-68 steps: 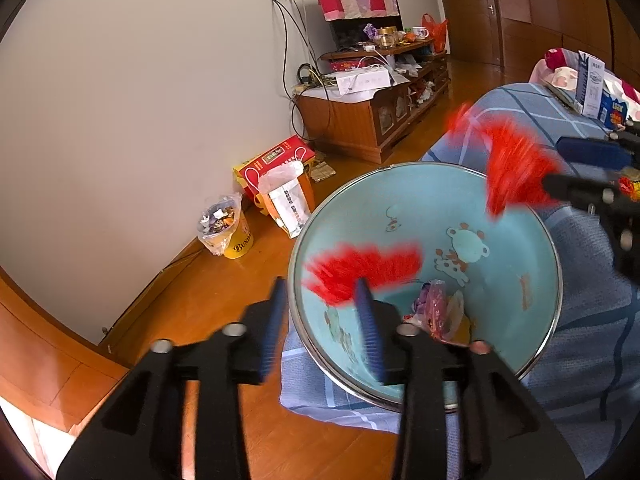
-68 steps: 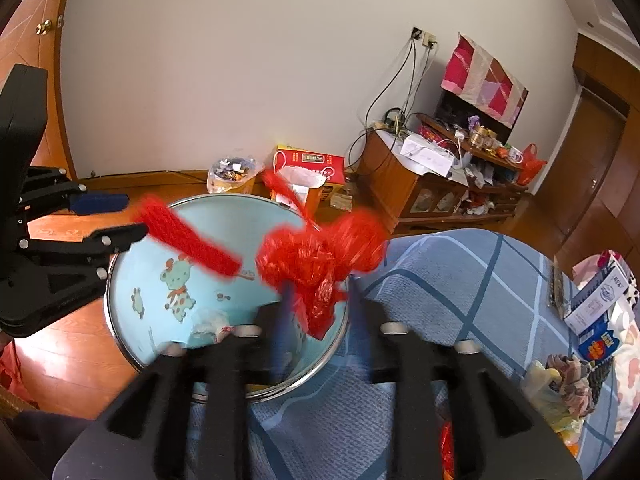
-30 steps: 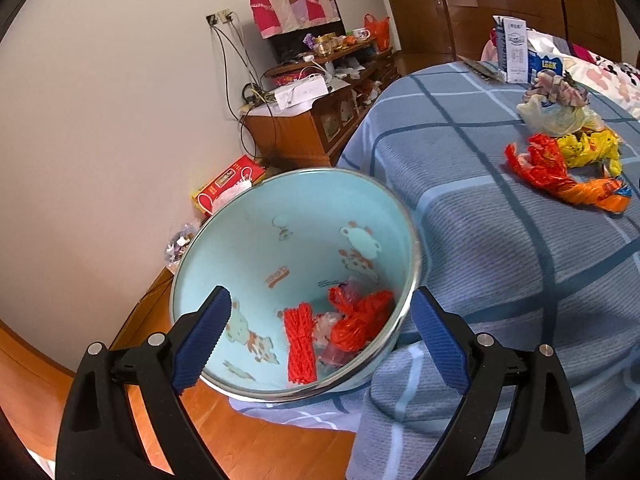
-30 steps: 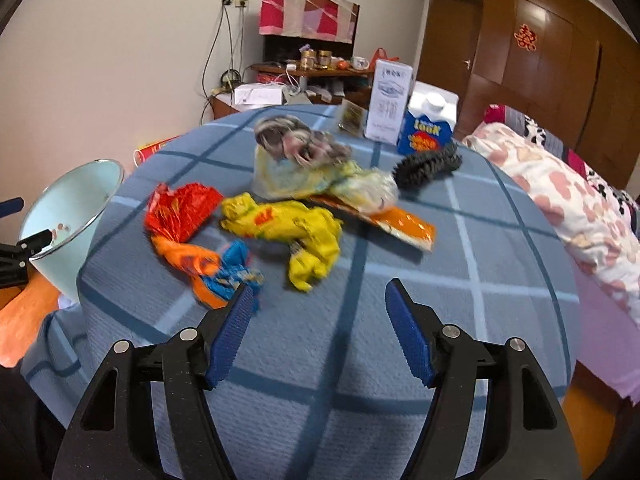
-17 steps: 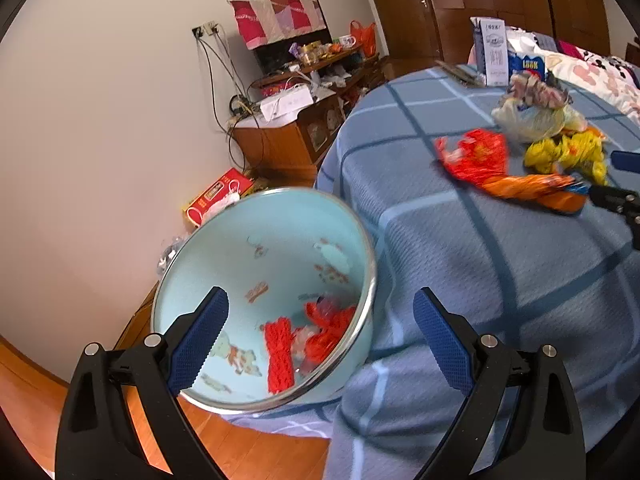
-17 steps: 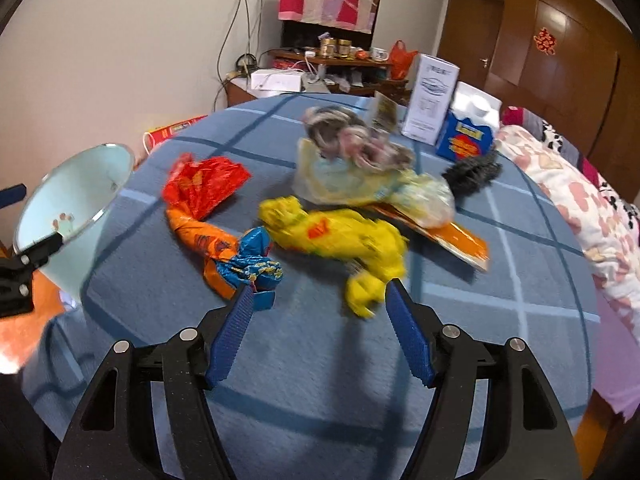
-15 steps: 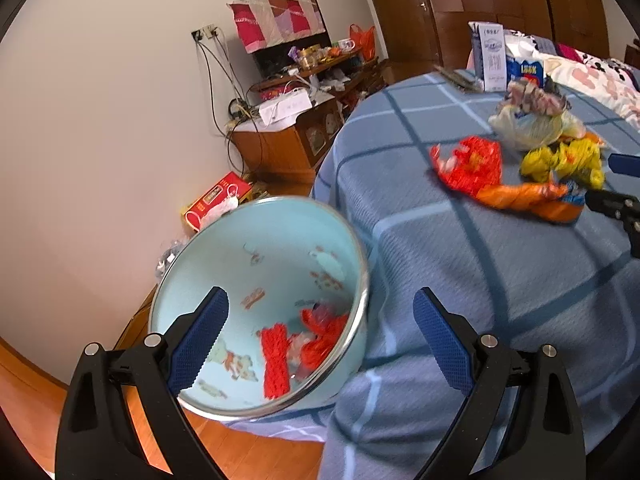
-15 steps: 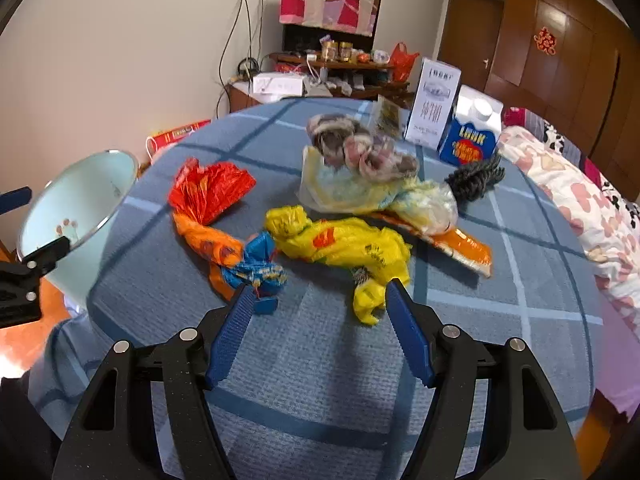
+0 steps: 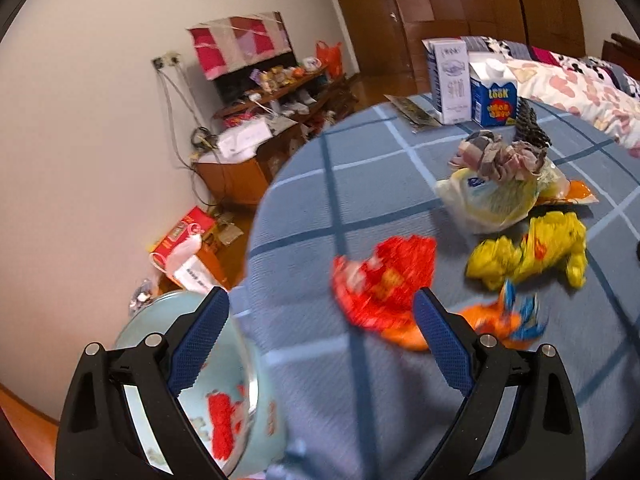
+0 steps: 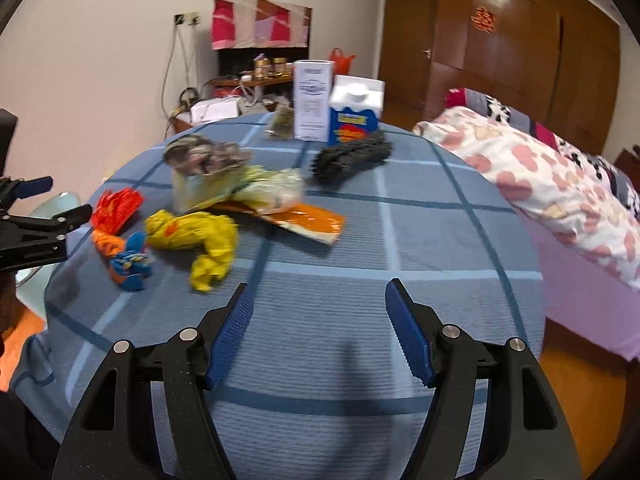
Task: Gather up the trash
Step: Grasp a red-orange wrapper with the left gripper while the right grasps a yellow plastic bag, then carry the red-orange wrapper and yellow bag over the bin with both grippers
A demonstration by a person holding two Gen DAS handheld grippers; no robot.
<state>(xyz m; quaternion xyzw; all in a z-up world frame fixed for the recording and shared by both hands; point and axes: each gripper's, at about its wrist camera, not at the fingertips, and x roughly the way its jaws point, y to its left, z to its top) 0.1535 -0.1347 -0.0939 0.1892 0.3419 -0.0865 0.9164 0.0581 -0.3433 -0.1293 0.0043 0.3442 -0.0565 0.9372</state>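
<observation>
Both tongs, left (image 9: 320, 344) and right (image 10: 318, 330), have swung from the basin (image 9: 240, 380) to the table (image 10: 400, 240), spread and empty; next, pinch the red wrapper (image 9: 386, 280) at frame centre.

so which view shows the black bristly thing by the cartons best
The right wrist view. The black bristly roll lies whole and unobstructed on the blue checked tablecloth, just in front of the blue carton. The left wrist view shows only part of it, behind the crumpled patterned wrapper.
</observation>
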